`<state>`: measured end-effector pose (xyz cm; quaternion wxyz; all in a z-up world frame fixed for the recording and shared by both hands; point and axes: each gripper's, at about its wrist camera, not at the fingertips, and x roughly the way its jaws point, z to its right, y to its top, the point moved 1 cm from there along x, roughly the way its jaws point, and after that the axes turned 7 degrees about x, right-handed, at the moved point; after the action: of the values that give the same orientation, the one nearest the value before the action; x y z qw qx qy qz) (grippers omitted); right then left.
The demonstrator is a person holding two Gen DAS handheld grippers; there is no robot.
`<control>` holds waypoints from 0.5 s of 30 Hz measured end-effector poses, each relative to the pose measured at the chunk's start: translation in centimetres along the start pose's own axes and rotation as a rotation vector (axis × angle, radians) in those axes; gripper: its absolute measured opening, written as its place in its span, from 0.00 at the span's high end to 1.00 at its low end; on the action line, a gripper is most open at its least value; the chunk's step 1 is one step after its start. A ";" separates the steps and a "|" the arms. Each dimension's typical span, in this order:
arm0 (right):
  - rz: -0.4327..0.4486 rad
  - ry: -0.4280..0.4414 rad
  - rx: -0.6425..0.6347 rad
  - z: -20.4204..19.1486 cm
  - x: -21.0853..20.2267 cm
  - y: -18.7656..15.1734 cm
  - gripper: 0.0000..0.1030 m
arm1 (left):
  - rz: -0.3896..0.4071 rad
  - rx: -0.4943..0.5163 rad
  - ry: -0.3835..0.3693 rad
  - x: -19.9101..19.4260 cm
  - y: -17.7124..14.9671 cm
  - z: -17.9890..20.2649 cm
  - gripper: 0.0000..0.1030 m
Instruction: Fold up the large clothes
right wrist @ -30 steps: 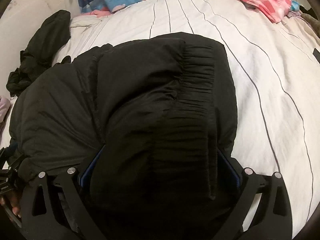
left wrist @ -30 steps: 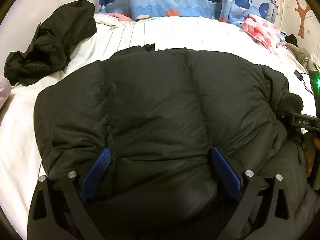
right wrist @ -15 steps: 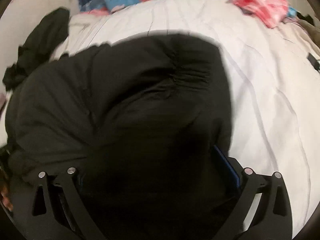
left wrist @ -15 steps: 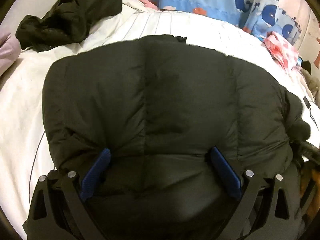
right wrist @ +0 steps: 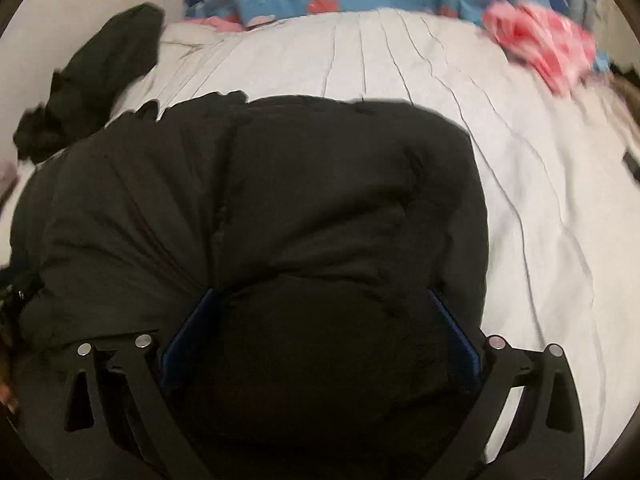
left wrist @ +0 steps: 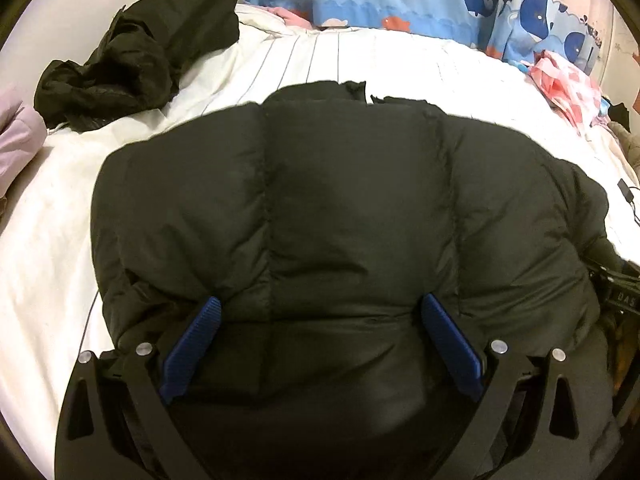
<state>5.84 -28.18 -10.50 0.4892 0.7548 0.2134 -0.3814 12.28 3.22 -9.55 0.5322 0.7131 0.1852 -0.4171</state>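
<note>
Black puffer jacket (left wrist: pixel 352 216) lies across the near half of the white bed (left wrist: pixel 400 60), bundled into a thick, rounded mass. Over the last second the bundle has been carried forward: a second ago the right wrist view showed a ribbed, elasticated band on top of the fold, and that band has now rolled out of sight, leaving smooth quilted panels (right wrist: pixel 320 184) uppermost. In the left wrist view the far edge of the jacket has advanced toward the striped part of the bed, and the view has swung left. Judgement: a fold of the near portion over the far portion is in progress and close to being laid down.

Loose dark garment (left wrist: pixel 132 56) lies crumpled at the far left of the bed, well apart from the jacket. Pink patterned cloth (right wrist: pixel 544 48) lies at the far right; it is blurred in the right wrist view, which suggests that claw is in motion.

Left claw (left wrist: pixel 318 312): fingers spread wide, with padded jacket bulk filling the gap between the blue pads (left wrist: pixel 448 344); whether they clamp it cannot be told. Right claw (right wrist: pixel 320 308): same condition, fabric between wide-set fingers, grip not confirmable.
</note>
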 end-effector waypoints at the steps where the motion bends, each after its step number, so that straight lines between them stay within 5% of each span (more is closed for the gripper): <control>1: 0.013 0.002 0.021 0.4 -0.5 0.1 0.07 | 0.033 -0.009 0.010 -0.7 0.1 -0.1 0.07; 5: 0.124 -0.011 0.018 0.4 -2.6 1.0 0.07 | 0.115 -0.010 0.002 -2.3 0.6 -0.1 0.07; 8: -0.034 -0.009 0.012 1.2 0.3 0.1 0.07 | -0.007 -0.003 0.000 0.4 0.1 -0.2 0.07; 10: -0.036 0.001 0.062 2.1 -0.1 0.3 0.07 | 0.003 -0.021 -0.004 0.2 0.0 -0.5 0.07; 15: 0.152 0.056 0.054 1.4 -4.7 1.1 0.07 | 0.089 -0.033 -0.021 -2.1 0.5 -0.8 0.07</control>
<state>3.14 -29.66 -6.51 0.4902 0.7920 0.1586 -0.3276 11.74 4.13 -7.51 0.5639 0.7073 0.1546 -0.3972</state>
